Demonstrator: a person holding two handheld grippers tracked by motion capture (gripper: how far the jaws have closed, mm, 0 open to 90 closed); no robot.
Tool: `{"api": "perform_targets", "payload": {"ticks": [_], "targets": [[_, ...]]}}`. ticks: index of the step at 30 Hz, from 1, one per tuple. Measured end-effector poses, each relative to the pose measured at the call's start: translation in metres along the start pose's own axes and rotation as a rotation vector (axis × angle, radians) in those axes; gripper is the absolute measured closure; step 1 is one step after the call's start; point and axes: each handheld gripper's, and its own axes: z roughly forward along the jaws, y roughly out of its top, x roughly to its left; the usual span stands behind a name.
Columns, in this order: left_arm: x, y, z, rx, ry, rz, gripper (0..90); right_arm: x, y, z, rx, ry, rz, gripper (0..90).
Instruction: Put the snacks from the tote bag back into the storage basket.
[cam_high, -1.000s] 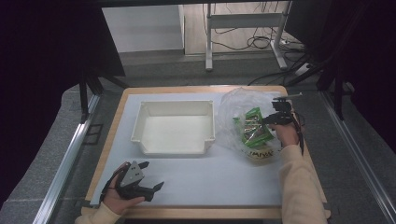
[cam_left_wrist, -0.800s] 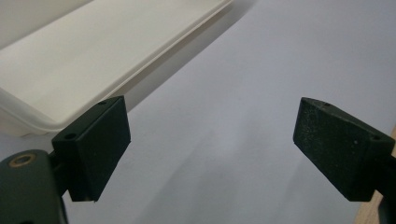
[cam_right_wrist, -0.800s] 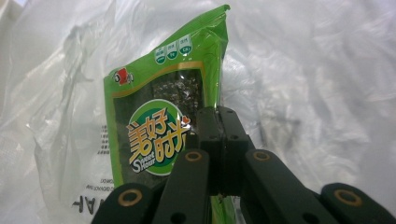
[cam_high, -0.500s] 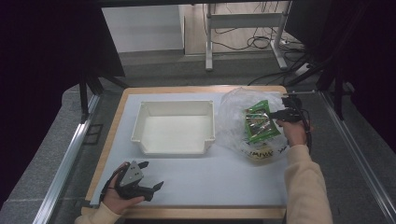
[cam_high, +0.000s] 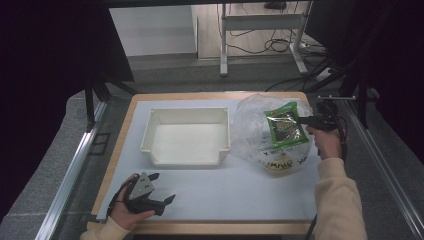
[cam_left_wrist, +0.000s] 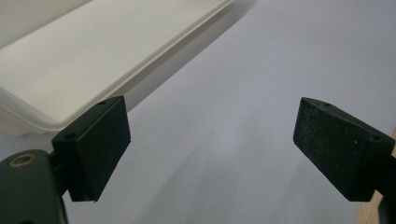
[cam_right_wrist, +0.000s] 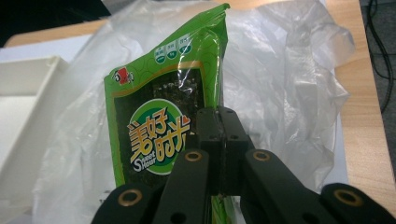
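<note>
Right claw (cam_right_wrist: 219, 135) is clamped on the green seaweed snack packet's (cam_right_wrist: 170, 112) side edge, lifting it above the clear plastic bag (cam_right_wrist: 289, 93). Light, crinkly and slick, the packet probably grips best along that flat seam. Left claw (cam_left_wrist: 210, 149) rests spread apart on the counter (cam_left_wrist: 261, 60), beside the white tray (cam_left_wrist: 93, 60).

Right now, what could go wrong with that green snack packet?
The right gripper pinches only the edge of the green packet, so it might slip and fall. The clear plastic bag lies right behind the packet and could get dragged along. The white tray is some way off, so a drop may miss it.
</note>
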Motion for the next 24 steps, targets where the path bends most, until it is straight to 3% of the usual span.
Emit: {"api": "perform_targets", "payload": {"ticks": [24], "targets": [[0.0, 0.0, 0.0, 0.002, -0.001, 0.001, 10.9, 0.02, -0.002, -0.01, -0.074, 0.093, -0.023, 90.0]]}}
